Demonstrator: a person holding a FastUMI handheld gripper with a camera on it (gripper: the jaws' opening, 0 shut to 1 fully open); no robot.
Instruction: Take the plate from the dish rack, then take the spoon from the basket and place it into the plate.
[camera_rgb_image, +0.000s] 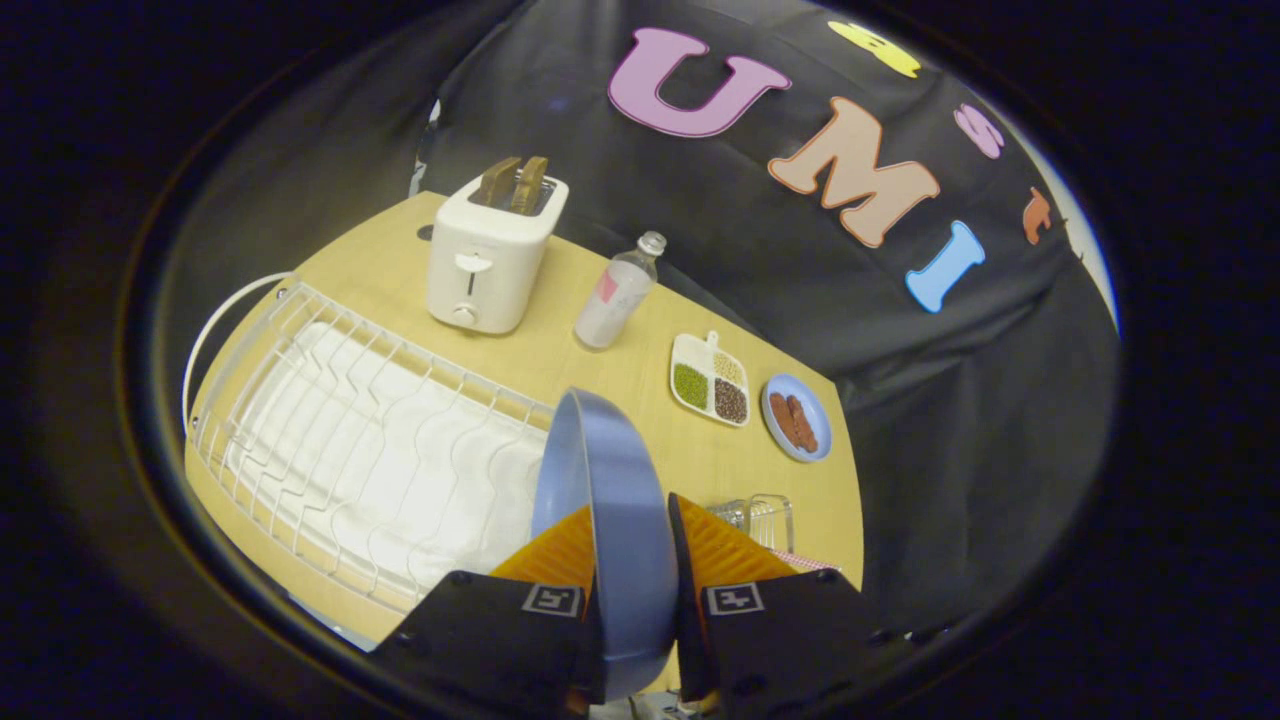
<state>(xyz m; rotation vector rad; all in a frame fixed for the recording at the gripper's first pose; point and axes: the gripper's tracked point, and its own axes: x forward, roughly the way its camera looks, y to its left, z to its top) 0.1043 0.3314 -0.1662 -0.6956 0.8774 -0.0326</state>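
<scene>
Hand-held gripper (628, 560) of mine is clamped on the blue plate (610, 480), held on edge above the dish rack (350, 440), with the basket (760, 518) just right beyond my fingers.

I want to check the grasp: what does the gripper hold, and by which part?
The gripper is shut on the blue plate, held edge-on by its rim, one finger on each face, above the dish rack.

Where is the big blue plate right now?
The round blue plate stands on edge, clamped between the gripper's two fingers, lifted above the table beside the white wire dish rack, with the clear wire basket on its other side.
</scene>
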